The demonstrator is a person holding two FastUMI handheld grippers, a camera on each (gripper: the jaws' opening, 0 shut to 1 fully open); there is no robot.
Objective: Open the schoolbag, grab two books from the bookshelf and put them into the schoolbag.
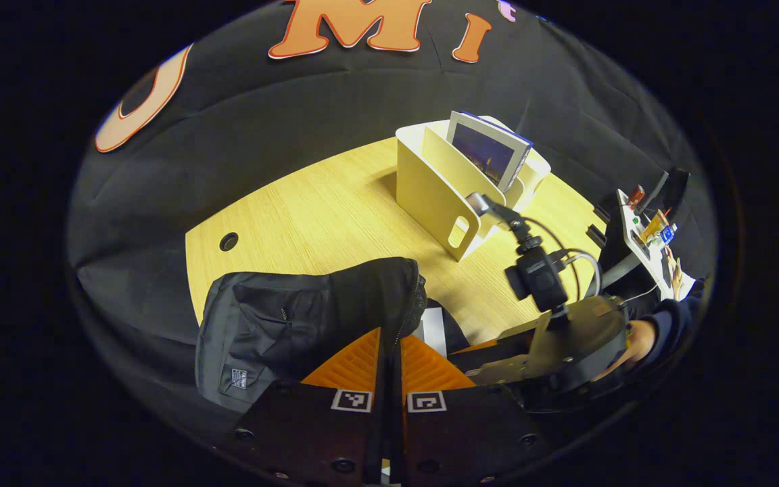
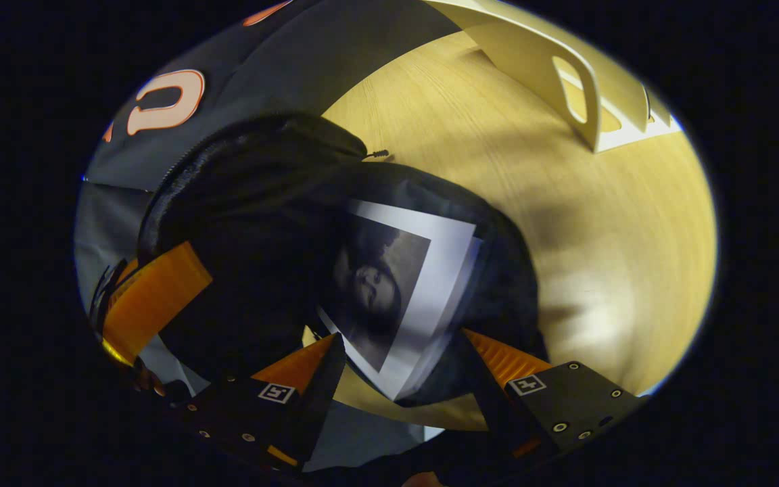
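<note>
Left gripper point(image 1: 389, 355) fingers pinching schoolbag point(image 1: 308, 318) edge, right gripper point(image 2: 403, 368) fingers spread around book point(image 2: 403, 284) inside

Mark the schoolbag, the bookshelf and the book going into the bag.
schoolbag point(image 1: 274, 325): left gripper view, front panel.
bookshelf point(image 1: 430, 193): left gripper view, side wall.
book point(image 2: 423, 270): right gripper view, pale cover margin.

Recording booth, black cloth wall point(image 1: 295, 135), wooden desk point(image 1: 335, 210)

The left gripper view looks from above the schoolbag point(image 1: 295, 318) across the tabletop point(image 1: 335, 210) toward the bookshelf point(image 1: 443, 182). The right gripper view faces down, close over the bag's opening. Both views share bag, tabletop and bookshelf.
</note>
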